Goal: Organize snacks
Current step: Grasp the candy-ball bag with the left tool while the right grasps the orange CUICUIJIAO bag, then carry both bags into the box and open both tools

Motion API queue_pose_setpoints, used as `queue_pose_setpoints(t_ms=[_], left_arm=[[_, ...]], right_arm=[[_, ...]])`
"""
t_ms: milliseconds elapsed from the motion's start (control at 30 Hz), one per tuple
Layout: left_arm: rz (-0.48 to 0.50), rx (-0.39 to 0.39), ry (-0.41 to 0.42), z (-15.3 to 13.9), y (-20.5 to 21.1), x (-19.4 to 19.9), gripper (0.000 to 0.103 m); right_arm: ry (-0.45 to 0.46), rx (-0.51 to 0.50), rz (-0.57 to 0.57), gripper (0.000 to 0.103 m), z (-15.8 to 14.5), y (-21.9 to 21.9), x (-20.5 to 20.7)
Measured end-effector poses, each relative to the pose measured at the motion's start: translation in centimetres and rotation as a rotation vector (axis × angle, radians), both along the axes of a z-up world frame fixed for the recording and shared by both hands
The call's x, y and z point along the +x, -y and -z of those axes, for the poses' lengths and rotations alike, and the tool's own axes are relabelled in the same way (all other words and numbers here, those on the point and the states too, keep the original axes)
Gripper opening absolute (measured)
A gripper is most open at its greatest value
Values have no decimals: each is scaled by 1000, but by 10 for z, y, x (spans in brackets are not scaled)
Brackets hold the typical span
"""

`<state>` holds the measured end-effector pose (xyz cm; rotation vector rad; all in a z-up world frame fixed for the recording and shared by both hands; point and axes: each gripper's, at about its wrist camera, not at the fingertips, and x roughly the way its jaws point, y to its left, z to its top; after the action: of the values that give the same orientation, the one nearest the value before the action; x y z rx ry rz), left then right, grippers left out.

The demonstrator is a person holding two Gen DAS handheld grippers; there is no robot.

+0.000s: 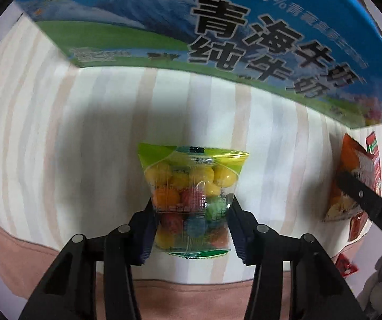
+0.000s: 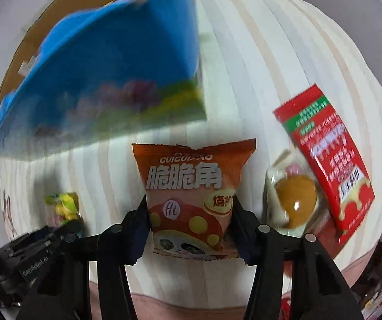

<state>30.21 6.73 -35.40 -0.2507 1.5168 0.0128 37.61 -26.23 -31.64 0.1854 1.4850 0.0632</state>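
Your left gripper [image 1: 191, 210] is clamping a clear packet of coloured candy balls [image 1: 191, 197], its two fingers pressing in on the packet's lower sides, and the packet is hanging just above the striped cloth [image 1: 97, 133]. Your right gripper [image 2: 189, 218] is pinching an orange crisp bag [image 2: 191, 194] in the same way, jaws closed against both edges of the bag. Only the left wrist view is letting you read the long printed side of the blue milk carton box [image 1: 244, 34], with its mountain picture and large black characters, looming close ahead of the candy. The right wrist view is showing that same box [image 2: 116, 80] blurred, from its end, with a brown cardboard flap [image 2: 17, 48] behind it. Only the right view is giving you the red carton [image 2: 326, 157] lying tilted on the cloth and the wrapped round cake [image 2: 295, 197] touching its lower left edge, both just right of the crisp bag. From the left view you are seeing only a sliver of the red carton [image 1: 372, 144] behind the crisp bag [image 1: 350, 186], with a black finger of the right gripper crossing the bag. The right view is catching the candy packet [image 2: 63, 205] far left, partly hidden by the left gripper's black body. The box is standing directly ahead of both held snacks.
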Motion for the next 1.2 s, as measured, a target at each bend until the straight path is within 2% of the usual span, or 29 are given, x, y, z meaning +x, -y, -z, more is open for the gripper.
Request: queue_pose_setpoints(t_ms=[233,433,600,700,833,933,1067,1200], left_arm=[[-8,-25,-27,-3,-6,-57,45],[33,-18,-85,16,2,-108,46],[67,11,-102,31,10,-114,48],[65,13,-112,36,14,-112,48],[52,23,-100,34,12,-107,45],[57,29,-64,21,20,-109,44],[50,-20,-15,-14,16,-107,44],[45,-82,92,-78,13,-88,44]], right_arm=[[-46,58,-74,55,-6,-18,-56],[-142,72,-95,56,19,-25,-108],[-147,63,-53,57,27,-30,-126],[-151,59,-53,61,31,-33,-130],[-138,42,-62,61,34,-38,-126],[-109,38,-70,54,28,-45,-132],[-84,94,-46,52,11,-37,-131],[-8,164,-34,52,-36,-29,-112]])
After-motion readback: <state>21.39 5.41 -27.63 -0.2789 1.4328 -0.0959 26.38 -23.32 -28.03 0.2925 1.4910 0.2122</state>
